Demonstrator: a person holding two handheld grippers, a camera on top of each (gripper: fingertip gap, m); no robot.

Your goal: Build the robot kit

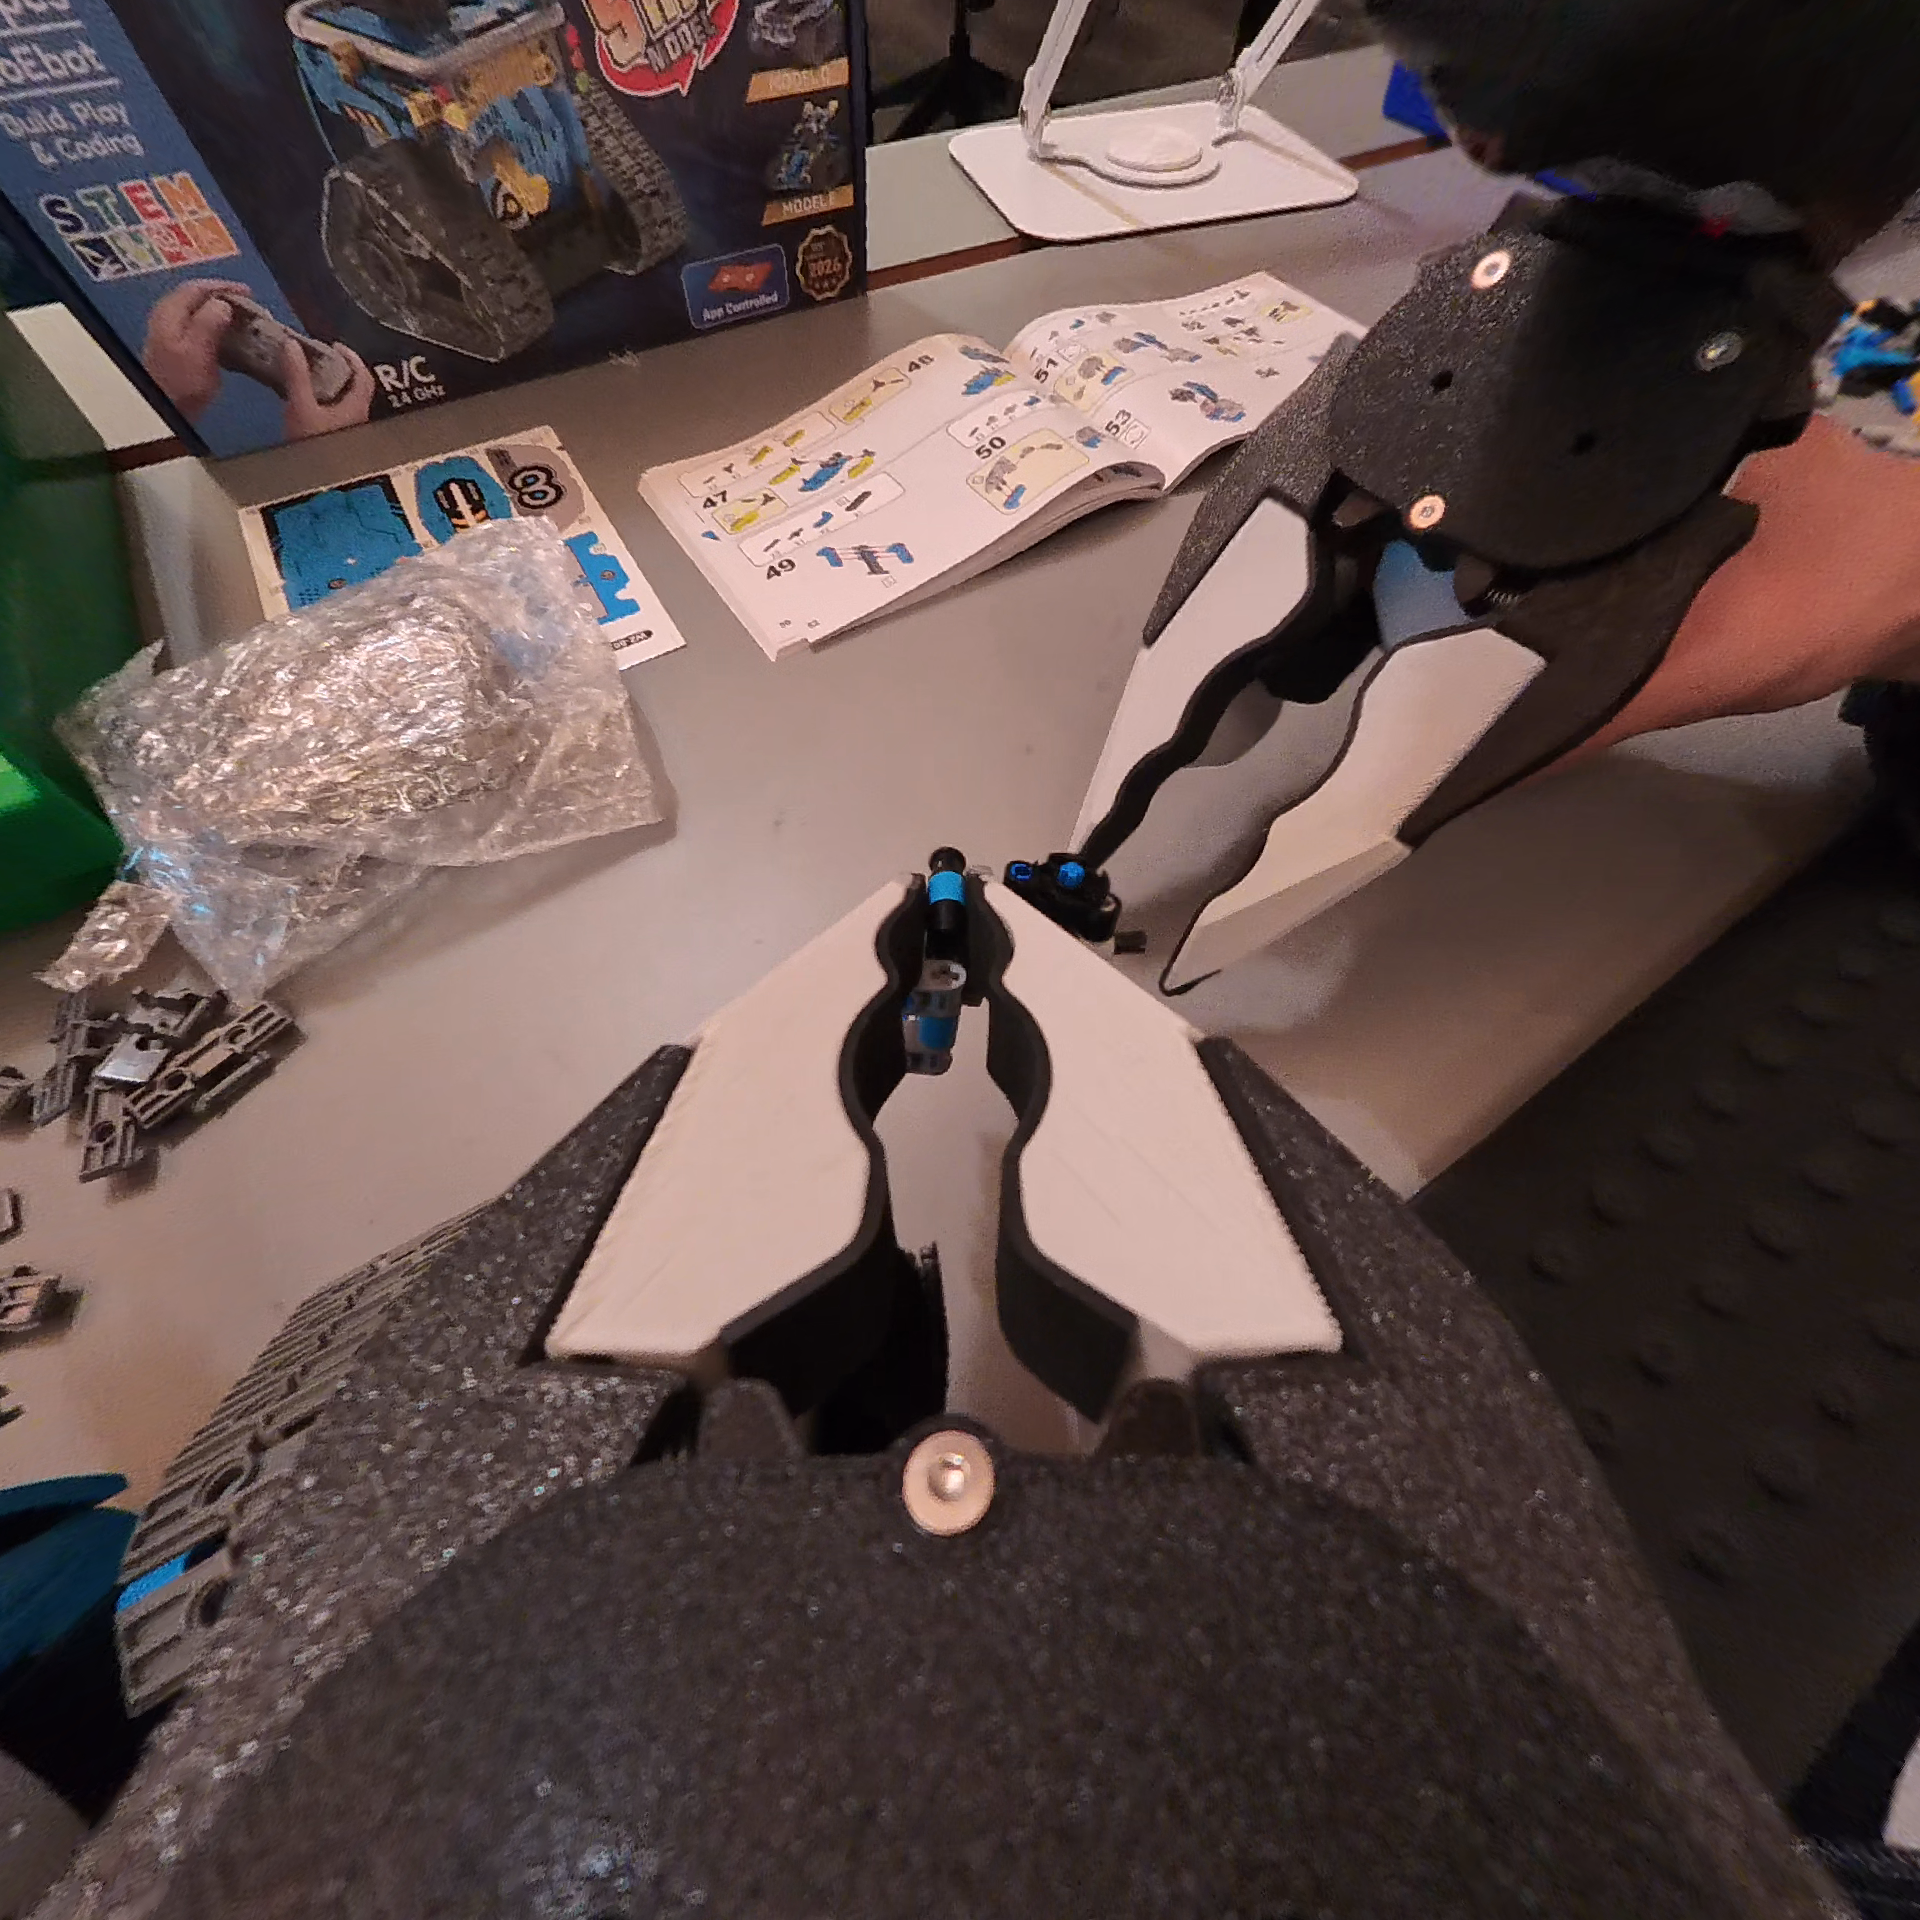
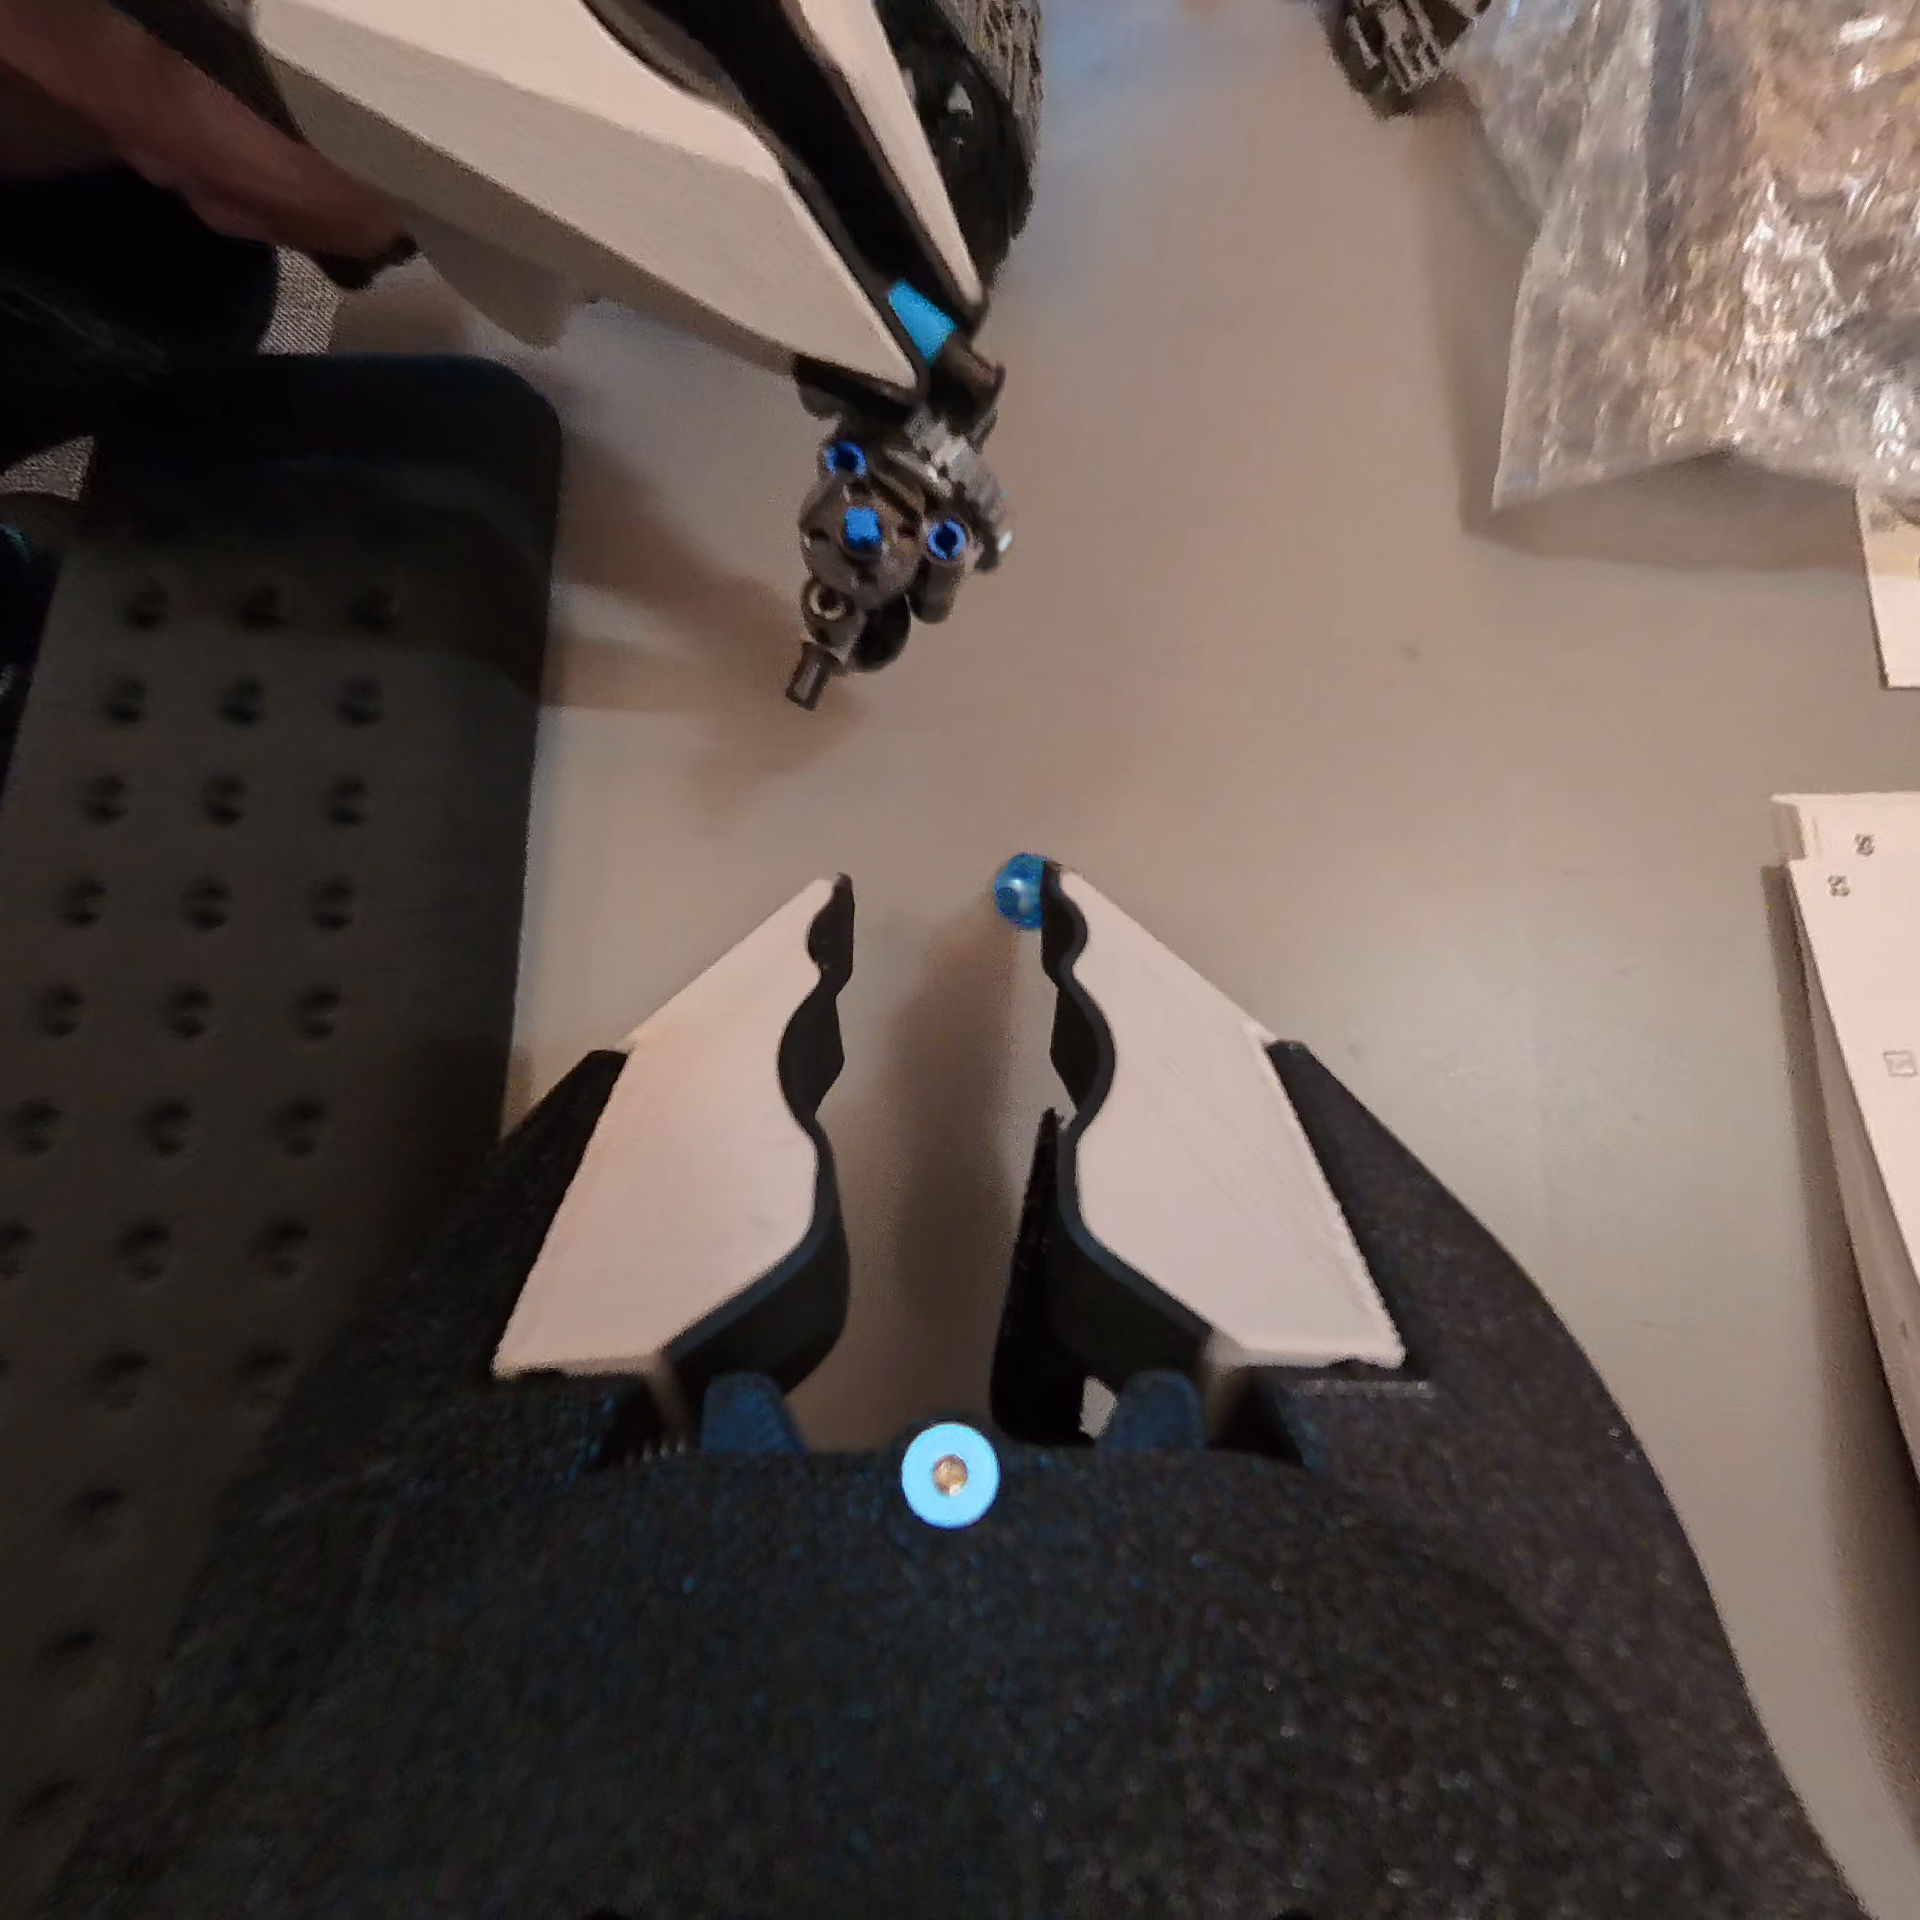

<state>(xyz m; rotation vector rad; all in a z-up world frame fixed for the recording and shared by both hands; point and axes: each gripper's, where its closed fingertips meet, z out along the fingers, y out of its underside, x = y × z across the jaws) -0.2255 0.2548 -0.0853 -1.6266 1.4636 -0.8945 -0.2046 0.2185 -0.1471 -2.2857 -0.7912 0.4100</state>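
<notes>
Small black-and-blue brick assembly (image 1: pixel 940 971) clamped in the left tool (image 1: pixel 945 914), just above the surface (image 1: pixel 831 748).

The left tool's jaws are together on the assembly's blue-banded shaft, so a firm, steady hold looks wise here; the piece is slim and could twist. The right tool (image 2: pixel 945 894) has its jaws apart, empty, with a small blue pin (image 2: pixel 1018 888) touching one fingertip. Only the right wrist view shows that pin and the assembly's underside with its blue studs (image 2: pixel 899 530). Only the left wrist view shows the open instruction booklet (image 1: pixel 997 457), the sticker sheet (image 1: pixel 457 520), the crinkled plastic bag (image 1: pixel 364 707), loose grey pieces (image 1: pixel 156 1070) and the toy box (image 1: pixel 468 187) behind.
</notes>
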